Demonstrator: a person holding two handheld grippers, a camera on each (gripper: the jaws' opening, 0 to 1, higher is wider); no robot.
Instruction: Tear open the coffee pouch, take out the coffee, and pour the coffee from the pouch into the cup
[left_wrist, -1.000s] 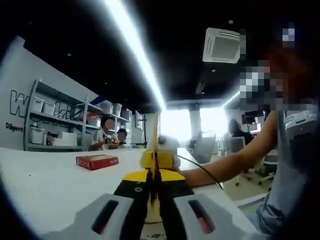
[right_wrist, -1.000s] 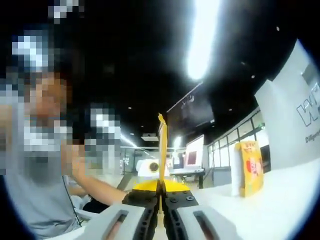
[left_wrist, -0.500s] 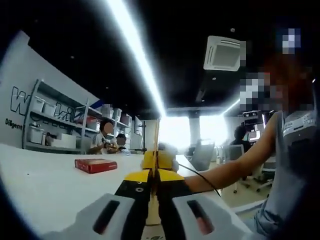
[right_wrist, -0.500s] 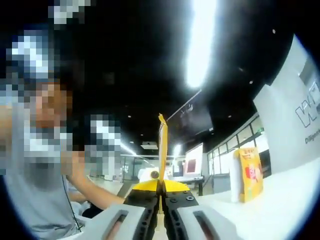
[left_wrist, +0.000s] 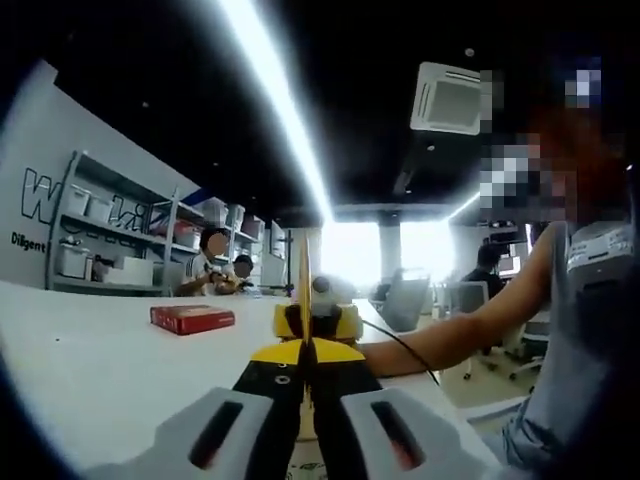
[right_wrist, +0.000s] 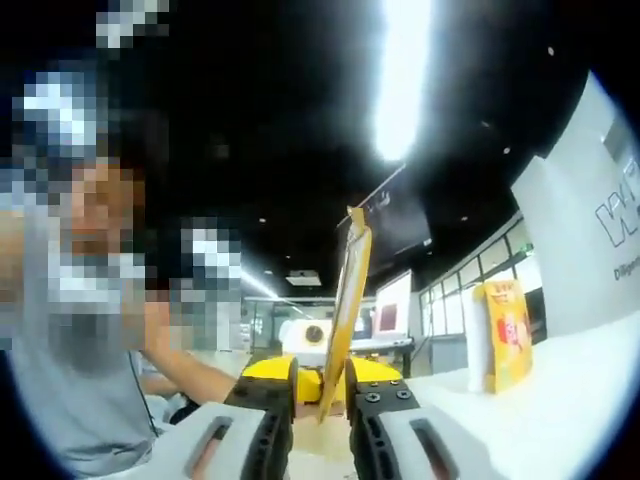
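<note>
The coffee pouch (left_wrist: 304, 285) is a thin yellow sachet, seen edge-on in the left gripper view and rising between my left gripper's jaws. My left gripper (left_wrist: 308, 350) is shut on it, low over the white table (left_wrist: 90, 370). Facing it from beyond is my right gripper (left_wrist: 318, 322). In the right gripper view the pouch (right_wrist: 350, 290) leans to the right, standing in the gap between the jaws. My right gripper (right_wrist: 320, 375) is open, its jaws parted on either side of the pouch. My left gripper (right_wrist: 313, 345) shows just behind the pouch.
A red box (left_wrist: 192, 318) lies on the table to the left. An upright orange-yellow package (right_wrist: 505, 335) stands on the table to the right. Shelves (left_wrist: 110, 260) line the far wall, with seated people nearby. The person's arm (left_wrist: 450, 335) reaches in from the right.
My right gripper has opened and let go of the pouch, which now leans in the gap between its jaws. My left gripper stays shut on the pouch.
</note>
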